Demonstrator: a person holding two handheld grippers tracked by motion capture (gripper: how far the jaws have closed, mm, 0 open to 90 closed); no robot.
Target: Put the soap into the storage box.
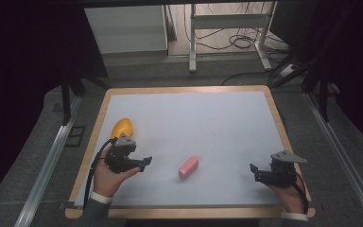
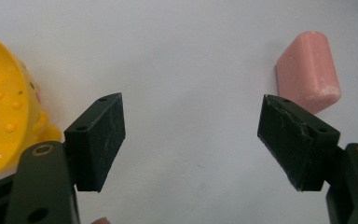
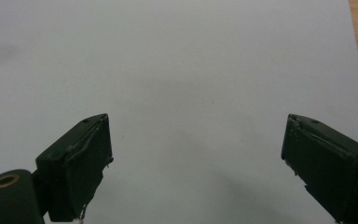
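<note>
The high view is dim: the sides and upper corners are almost black, and the white table (image 1: 217, 123) is the brightest area, evenly lit from above without glare. The picture is soft and a little grainy. Shadows under the pink block (image 1: 188, 167) are weak. In the left gripper view the light is brighter; the yellow bowl (image 2: 2, 107) carries small glossy highlights, and the near black jaws are slightly blurred. The right gripper view is greyer, with a soft shadow between the jaws.

a lab: dark curtains (image 1: 23, 71), metal frame legs (image 1: 193, 42), loose floor cables (image 1: 238, 40).
</note>
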